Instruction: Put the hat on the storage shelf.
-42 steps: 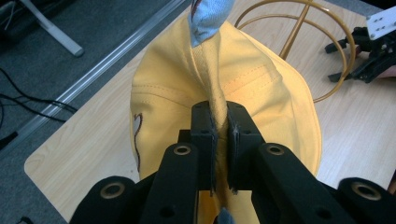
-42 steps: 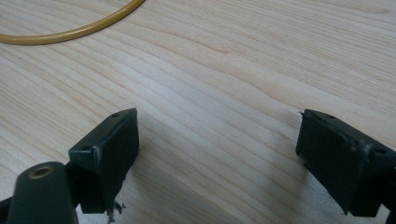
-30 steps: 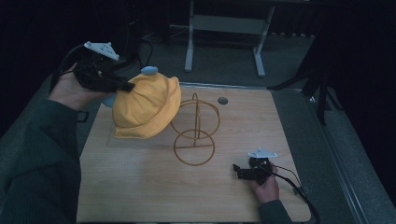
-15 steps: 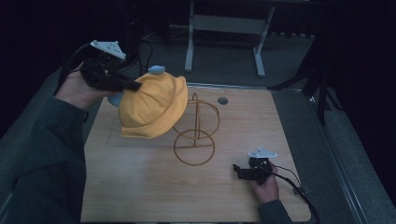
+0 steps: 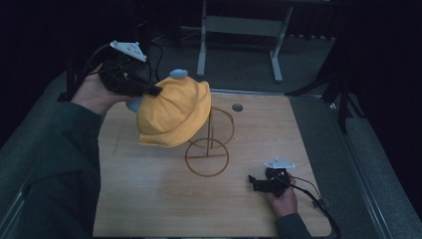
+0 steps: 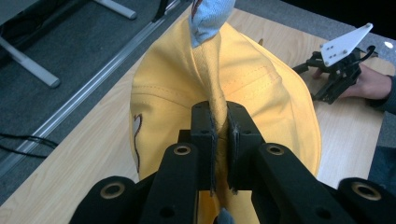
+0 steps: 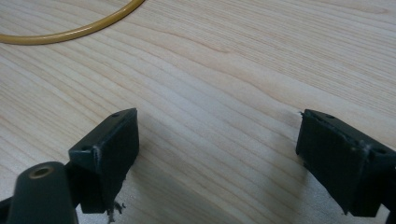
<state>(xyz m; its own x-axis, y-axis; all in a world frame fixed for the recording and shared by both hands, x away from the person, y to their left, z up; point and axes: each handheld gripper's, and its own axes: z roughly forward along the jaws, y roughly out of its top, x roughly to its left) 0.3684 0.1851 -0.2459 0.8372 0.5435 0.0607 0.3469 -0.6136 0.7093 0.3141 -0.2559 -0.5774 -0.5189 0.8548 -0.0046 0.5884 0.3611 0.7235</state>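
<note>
A yellow cloth hat (image 5: 171, 117) with a pale blue trim piece (image 5: 178, 73) hangs in the air over the left side of the wire stand (image 5: 209, 149). My left gripper (image 5: 152, 91) is shut on a pinched fold of the yellow hat (image 6: 219, 98), held up above the table's far left. In the left gripper view the fabric is squeezed between the pads (image 6: 205, 135). My right gripper (image 5: 253, 182) rests low on the table at the front right, open, with bare wood between its fingers (image 7: 109, 149).
The wooden table (image 5: 149, 199) has a dark round hole (image 5: 237, 107) near its far edge. The stand's ring base (image 7: 70, 32) lies left of my right gripper. A metal frame leg (image 5: 201, 45) stands on the floor behind the table.
My left gripper has carried the hat up and to the right, so it now hangs over the stand's upright ring. The right gripper has stayed put.
</note>
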